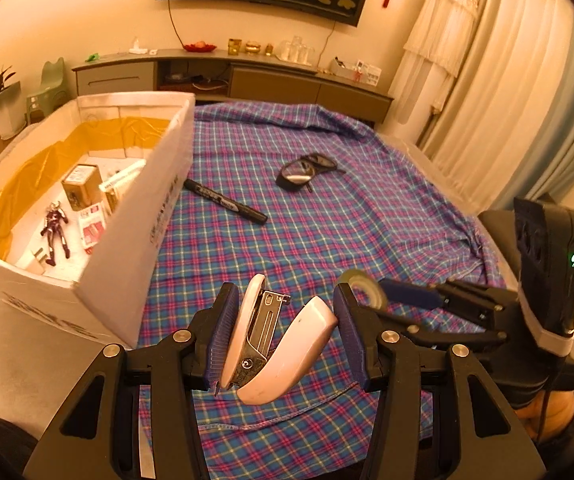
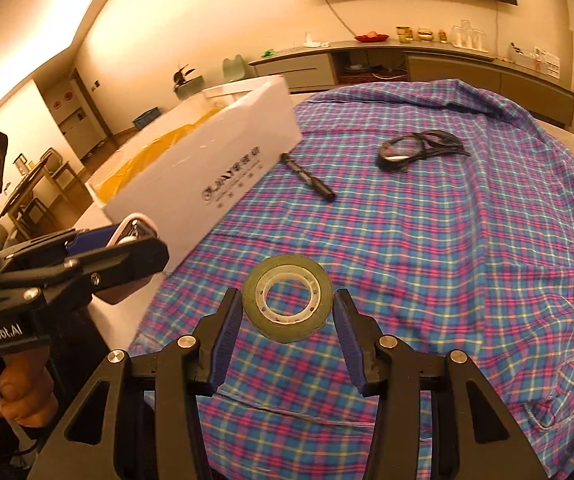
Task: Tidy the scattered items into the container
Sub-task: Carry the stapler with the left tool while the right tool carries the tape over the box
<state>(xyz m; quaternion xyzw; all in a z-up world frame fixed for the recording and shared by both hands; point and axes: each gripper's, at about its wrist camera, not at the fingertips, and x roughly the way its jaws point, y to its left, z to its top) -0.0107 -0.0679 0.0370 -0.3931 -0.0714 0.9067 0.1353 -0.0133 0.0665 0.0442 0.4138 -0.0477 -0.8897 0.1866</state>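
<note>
The plaid cloth [image 1: 367, 208] covers my work surface. At its left edge stands the white container [image 1: 135, 240], open-topped, with a toy figure [image 1: 55, 232] and small boxes already inside. A black marker [image 1: 225, 201] lies just beside its wall, and glasses [image 1: 307, 170] sit farther out on the cloth. My left gripper [image 1: 285, 334] pinches a splayed white stapler [image 1: 279, 340]; my right gripper [image 2: 288, 314] clamps a tape roll [image 2: 287, 304] flat between its pads. Judgement: I should carry both clear over the rim and release low inside, one hand at a time, away from items already placed.
</note>
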